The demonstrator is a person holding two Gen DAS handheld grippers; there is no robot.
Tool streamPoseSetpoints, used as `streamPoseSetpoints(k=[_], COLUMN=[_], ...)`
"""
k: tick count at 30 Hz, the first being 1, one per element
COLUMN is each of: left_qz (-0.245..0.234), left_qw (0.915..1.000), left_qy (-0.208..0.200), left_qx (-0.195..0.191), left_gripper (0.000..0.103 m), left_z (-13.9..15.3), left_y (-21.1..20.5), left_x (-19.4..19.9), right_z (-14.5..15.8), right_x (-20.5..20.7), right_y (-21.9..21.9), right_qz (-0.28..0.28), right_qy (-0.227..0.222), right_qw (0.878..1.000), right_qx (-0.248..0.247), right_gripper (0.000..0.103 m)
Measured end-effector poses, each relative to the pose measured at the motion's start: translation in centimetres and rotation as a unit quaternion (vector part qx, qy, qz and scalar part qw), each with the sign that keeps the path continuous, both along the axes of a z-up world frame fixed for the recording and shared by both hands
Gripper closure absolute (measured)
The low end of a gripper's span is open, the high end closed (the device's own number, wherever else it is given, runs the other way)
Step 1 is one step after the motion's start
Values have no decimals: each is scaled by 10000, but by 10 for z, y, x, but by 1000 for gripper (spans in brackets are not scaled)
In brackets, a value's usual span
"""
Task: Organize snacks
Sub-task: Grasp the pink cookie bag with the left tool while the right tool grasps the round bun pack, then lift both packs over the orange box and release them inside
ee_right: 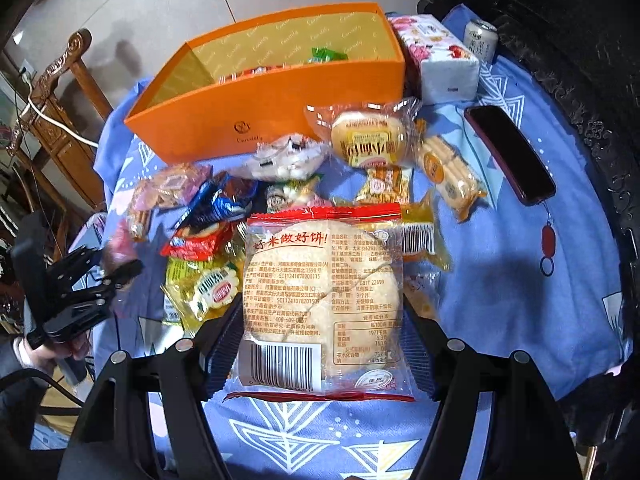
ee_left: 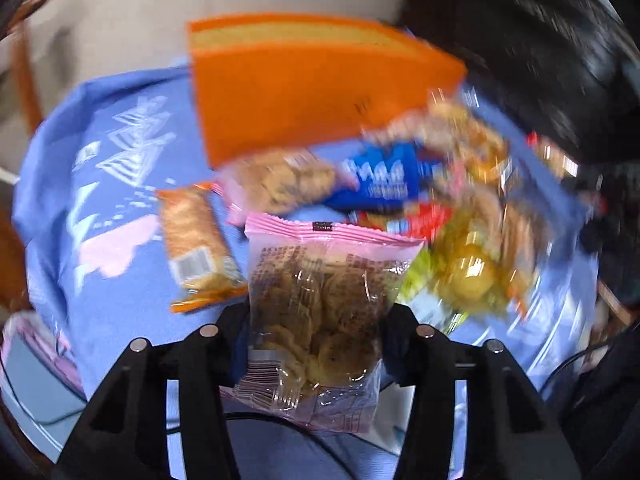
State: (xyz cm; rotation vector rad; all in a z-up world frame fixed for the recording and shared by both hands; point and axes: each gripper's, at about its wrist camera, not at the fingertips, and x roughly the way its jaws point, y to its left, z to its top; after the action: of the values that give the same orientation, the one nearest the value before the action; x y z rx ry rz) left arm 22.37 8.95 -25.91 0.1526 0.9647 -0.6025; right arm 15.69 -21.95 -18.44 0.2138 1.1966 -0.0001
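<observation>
in the left wrist view, the left tool (ee_left: 316, 344) is pinching a pink-edged bag of brown crisps (ee_left: 320, 312), its jaws pressed on both sides of the bag. the bag hangs above the blue cloth (ee_left: 120, 280) of the bench, not yet over the orange box (ee_left: 304, 96), which stands behind the snack pile (ee_left: 400, 188). the picture is blurred on the right, so the packets there are hard to tell. the grip sits low on a slippery bag; i think it can slide out, or the crisps inside can break if the jaws squeeze more.

in the right wrist view, the right tool (ee_right: 320, 320) is pinching a red-edged rice cracker packet (ee_right: 324, 300) between its pads, above the cloth and in front of the pile. the box is open, and some snacks already lie inside. the left tool shows at the left edge, well apart. a phone (ee_right: 512, 152) and a can (ee_right: 480, 40) lie to the right of the box; a wide swing there may knock the can.
</observation>
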Motion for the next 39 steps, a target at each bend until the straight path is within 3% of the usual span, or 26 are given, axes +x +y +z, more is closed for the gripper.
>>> streamPoseSetpoints(k=[3, 11, 17, 21, 25, 26, 27, 28, 29, 33, 39], left_qz=[424, 871, 1144, 1222, 1276, 1330, 1523, 1718, 1816, 1964, 2132], left_qw=[9985, 9898, 9817, 9781, 9777, 9775, 9755, 9720, 9702, 9648, 9667], left_qy=[-268, -1016, -1301, -1402, -1491, -1475, -1467, -1515, -1538, -1682, -1405], left_qx=[-204, -495, -794, -932, -749, -716, -607, -516, -454, -477, -178], left_gripper=[53, 53, 53, 53, 47, 26, 4, 4, 4, 4, 4], left_z=[30, 112, 171, 194, 209, 211, 215, 219, 224, 235, 204], left_y=[9, 5, -21, -43, -76, -83, -90, -94, -96, -90, -76], left_x=[-2, -4, 30, 60, 97, 106, 117, 123, 127, 120, 91], right_z=[6, 39, 89, 113, 128, 131, 134, 137, 141, 158, 131], right_x=[2, 9, 40, 76, 118, 132, 144, 159, 165, 165, 134], right_y=[-2, -11, -26, -34, -37, -36, -35, -34, -34, -41, -50], right_qz=[-24, 101, 127, 241, 383, 430, 457, 425, 352, 351, 470], right_qy=[-133, -636, -1403, -1794, -2053, -2120, -2130, -2094, -2095, -2416, -2020], right_qw=[9999, 9979, 9899, 9834, 9779, 9763, 9759, 9764, 9763, 9696, 9782], right_qx=[30, 16, 140, 81, 44, -29, -133, -315, -422, -155, 111], right_gripper=[30, 30, 30, 30, 30, 30, 23, 9, 7, 6, 6])
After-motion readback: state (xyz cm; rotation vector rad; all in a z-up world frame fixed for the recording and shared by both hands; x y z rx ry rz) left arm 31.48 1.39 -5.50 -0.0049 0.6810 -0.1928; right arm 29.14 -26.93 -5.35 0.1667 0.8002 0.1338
